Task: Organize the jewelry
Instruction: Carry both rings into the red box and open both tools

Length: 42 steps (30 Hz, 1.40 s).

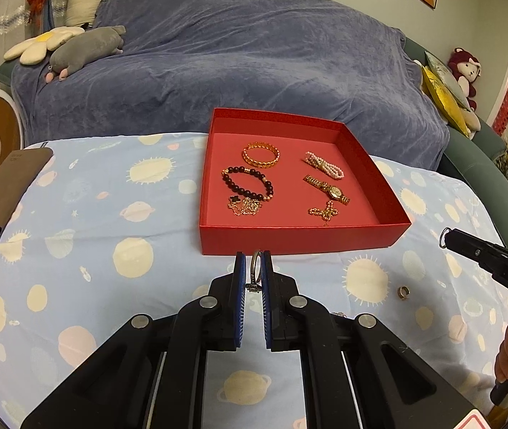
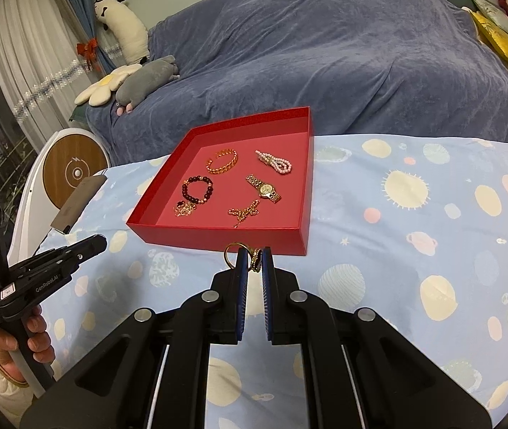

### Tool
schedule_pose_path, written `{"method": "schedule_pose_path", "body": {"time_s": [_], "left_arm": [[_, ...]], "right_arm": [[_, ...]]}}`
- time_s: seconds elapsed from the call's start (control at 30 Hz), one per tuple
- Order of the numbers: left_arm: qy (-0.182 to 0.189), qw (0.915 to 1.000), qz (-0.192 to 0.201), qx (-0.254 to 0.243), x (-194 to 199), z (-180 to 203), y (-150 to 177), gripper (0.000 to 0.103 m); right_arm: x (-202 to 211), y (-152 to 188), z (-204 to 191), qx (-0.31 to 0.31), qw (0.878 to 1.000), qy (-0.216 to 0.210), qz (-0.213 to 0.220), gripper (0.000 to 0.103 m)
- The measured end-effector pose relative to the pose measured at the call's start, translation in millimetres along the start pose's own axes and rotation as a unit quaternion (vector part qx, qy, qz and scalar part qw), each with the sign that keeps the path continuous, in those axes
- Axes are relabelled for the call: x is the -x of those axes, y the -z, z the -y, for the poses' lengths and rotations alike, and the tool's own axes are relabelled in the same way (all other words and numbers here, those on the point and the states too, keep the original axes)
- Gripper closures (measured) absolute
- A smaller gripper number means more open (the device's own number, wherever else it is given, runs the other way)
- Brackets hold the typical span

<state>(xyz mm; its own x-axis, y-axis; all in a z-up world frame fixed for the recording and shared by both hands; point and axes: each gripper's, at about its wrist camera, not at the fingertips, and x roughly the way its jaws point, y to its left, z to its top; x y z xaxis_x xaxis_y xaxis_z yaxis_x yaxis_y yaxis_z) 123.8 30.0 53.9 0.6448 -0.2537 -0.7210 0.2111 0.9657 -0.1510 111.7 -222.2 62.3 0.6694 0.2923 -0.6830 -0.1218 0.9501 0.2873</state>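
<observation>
A red tray (image 1: 289,237) (image 2: 218,237) on the table holds a gold bangle (image 1: 261,155), a dark bead bracelet (image 1: 248,184), a pink pearl piece (image 1: 323,164), a gold watch (image 1: 327,189) and two gold chains (image 1: 245,208). My left gripper (image 1: 254,262) is shut on a silver ring (image 1: 255,268), just short of the tray's front wall. My right gripper (image 2: 254,259) is shut on a gold ring (image 2: 234,250) with a dark ornament, also at the tray's front wall. A small gold ring (image 1: 403,292) lies on the cloth to the right.
The table has a light blue planet-print cloth (image 1: 111,250). A blue-covered sofa (image 1: 236,53) with plush toys stands behind. A brown card (image 1: 7,193) leans at the table's left edge. The other hand-held gripper shows at the side of each view (image 1: 486,254) (image 2: 57,261).
</observation>
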Motion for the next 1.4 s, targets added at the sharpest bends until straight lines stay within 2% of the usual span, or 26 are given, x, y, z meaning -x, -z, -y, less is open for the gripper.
{"method": "schedule_pose_path", "body": {"time_s": [0.27, 0.63, 0.77, 0.93, 1.1, 1.4], "left_arm": [[-0.001, 0.9999, -0.015, -0.006, -12.5, 2.0, -1.1, 0.097], [-0.001, 1.0000, 0.005, 0.002, -5.7, -0.9, -22.5, 0.097], [-0.001, 0.9998, 0.021, 0.003, 8.8, -0.1, -44.9, 0.097], [-0.009, 0.9986, 0.046, -0.024, 15.9, 11.4, -89.3, 0.097], [-0.011, 0.9984, 0.043, -0.035, -13.2, 17.3, -127.3, 0.097], [-0.013, 0.9994, -0.020, -0.026, -112.4, 15.0, -160.8, 0.097]], "right_arm": [[-11.4, -3.9, 1.2, 0.007, 1.000, 0.003, -0.010, 0.096], [-12.3, -18.2, 0.8, 0.004, 1.000, -0.002, -0.009, 0.096], [-0.6, -39.6, -4.1, 0.005, 1.000, -0.011, 0.000, 0.096], [4.2, -83.1, -7.4, 0.011, 1.000, -0.015, 0.020, 0.096], [-25.5, -122.7, -1.6, 0.003, 1.000, -0.013, 0.018, 0.096], [-111.1, -149.0, 21.9, -0.019, 0.999, -0.012, -0.029, 0.096]]}}
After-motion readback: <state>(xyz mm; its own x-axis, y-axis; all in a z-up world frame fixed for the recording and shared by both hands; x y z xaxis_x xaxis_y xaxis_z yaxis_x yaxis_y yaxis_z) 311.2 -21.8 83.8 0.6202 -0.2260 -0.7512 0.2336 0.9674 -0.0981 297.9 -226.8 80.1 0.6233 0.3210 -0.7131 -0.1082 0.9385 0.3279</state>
